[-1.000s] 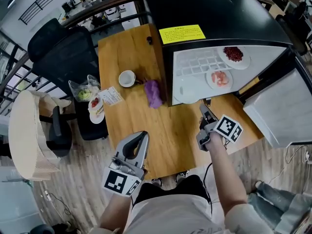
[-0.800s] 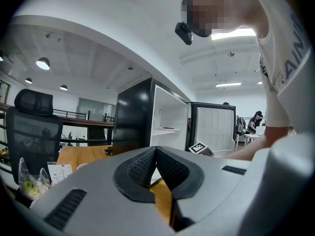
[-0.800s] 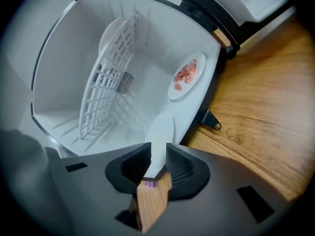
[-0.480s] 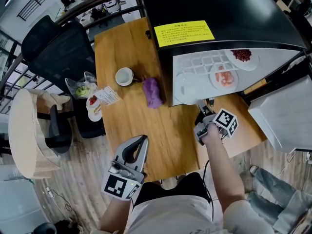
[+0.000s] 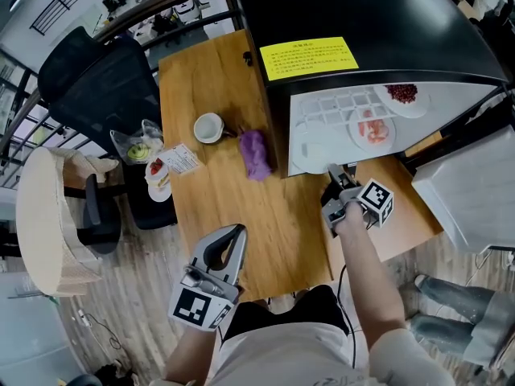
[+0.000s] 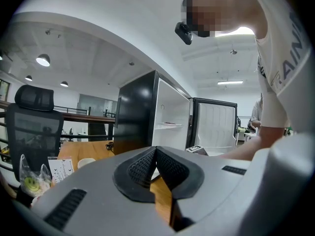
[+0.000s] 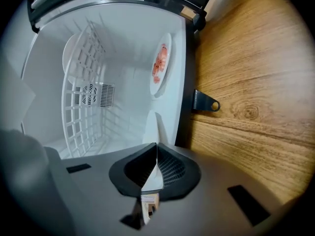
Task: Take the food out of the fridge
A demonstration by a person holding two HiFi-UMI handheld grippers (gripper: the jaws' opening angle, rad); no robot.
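The black fridge (image 5: 362,14) stands open on the wooden table (image 5: 217,199). A white plate (image 5: 308,147) that looks bare sits at the front of its floor. My right gripper (image 5: 332,171) has just been closing, and its jaws are now shut on that plate's rim (image 7: 154,127). Further in lies a plate of pink food (image 5: 372,127), seen edge-on in the right gripper view (image 7: 160,63). A plate of red food (image 5: 402,95) rests on the wire shelf (image 7: 81,87). My left gripper (image 5: 236,233) hovers by the table's near edge, shut (image 6: 156,149) with nothing in it.
On the table left of the fridge lie a purple cloth (image 5: 256,153) and a white cup (image 5: 209,127). The fridge door (image 5: 467,191) hangs open at the right. An office chair (image 5: 96,79) and a bag with food (image 5: 138,147) stand past the table's left edge.
My right gripper has come down to the fridge's opening, rolled over, and closed on the front plate's rim. The left gripper has hardly moved.
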